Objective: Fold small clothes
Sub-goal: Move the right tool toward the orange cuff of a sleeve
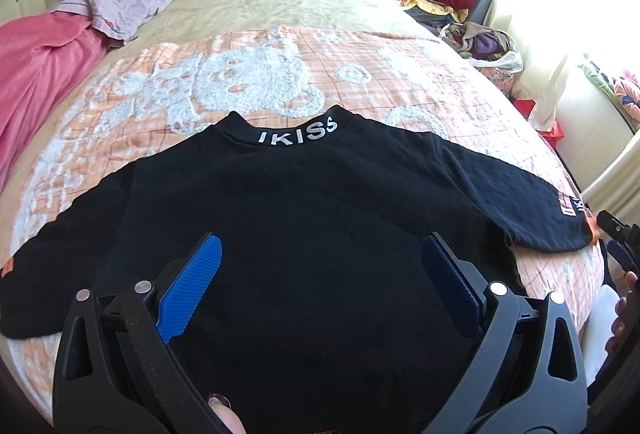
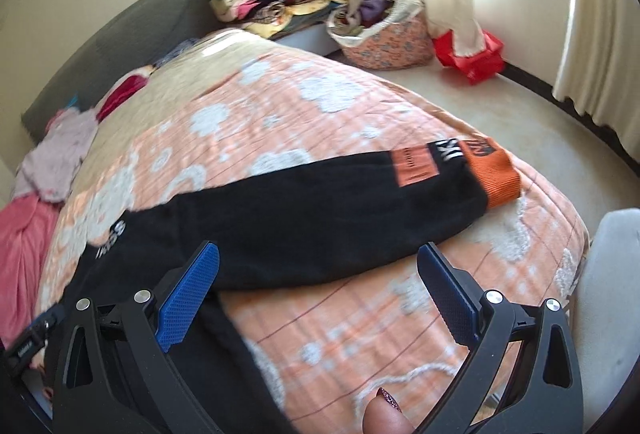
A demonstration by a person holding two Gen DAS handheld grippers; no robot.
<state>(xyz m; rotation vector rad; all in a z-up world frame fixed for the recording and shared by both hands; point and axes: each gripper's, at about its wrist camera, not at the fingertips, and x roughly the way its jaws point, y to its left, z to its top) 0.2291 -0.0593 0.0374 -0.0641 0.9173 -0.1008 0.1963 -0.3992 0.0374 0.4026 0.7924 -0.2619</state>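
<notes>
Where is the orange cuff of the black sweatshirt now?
In the right wrist view, the orange cuff lies upper right on the peach blanket, near the bed's edge.

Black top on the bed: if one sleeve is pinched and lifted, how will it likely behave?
The black top lies limp on the quilt, so the sleeve would probably droop and drag the body along. Its orange ribbed cuff looks thicker, likely an easier pinch. Both grippers are open, holding nothing.

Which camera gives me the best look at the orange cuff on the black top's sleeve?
The right wrist view: the orange cuff lies whole and unblocked beyond the open right gripper. The left wrist view shows only a sliver.
</notes>
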